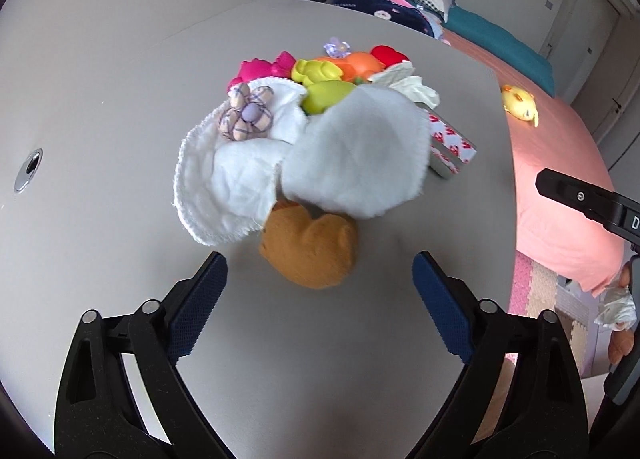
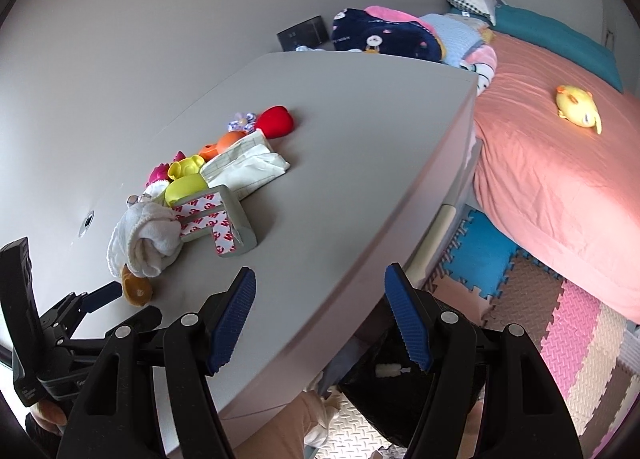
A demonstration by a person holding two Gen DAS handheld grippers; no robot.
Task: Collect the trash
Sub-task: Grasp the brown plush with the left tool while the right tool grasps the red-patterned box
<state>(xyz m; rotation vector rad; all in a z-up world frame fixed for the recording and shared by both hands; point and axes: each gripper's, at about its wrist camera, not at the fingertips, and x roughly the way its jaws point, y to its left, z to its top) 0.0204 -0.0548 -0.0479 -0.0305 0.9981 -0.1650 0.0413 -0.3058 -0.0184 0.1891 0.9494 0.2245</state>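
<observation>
A heap of things lies on the grey table (image 1: 100,107): white cloths (image 1: 352,155), an orange-brown sock (image 1: 312,251), a crumpled tissue (image 1: 416,89), a red-and-white printed tape strip on a grey block (image 1: 452,147), and bright plastic toys (image 1: 320,71). My left gripper (image 1: 320,299) is open and empty, just short of the sock. My right gripper (image 2: 320,315) is open and empty over the table's front right edge, with a black trash bag (image 2: 384,399) below it. The heap shows in the right wrist view too, with the tape block (image 2: 224,219) and the tissue (image 2: 252,167).
A bed with a pink sheet (image 2: 560,163) stands right of the table, with a yellow plush toy (image 2: 578,109) on it and pillows (image 2: 388,35) at its head. Coloured foam mats (image 2: 560,319) cover the floor. A metal grommet (image 1: 28,169) sits in the table's left side.
</observation>
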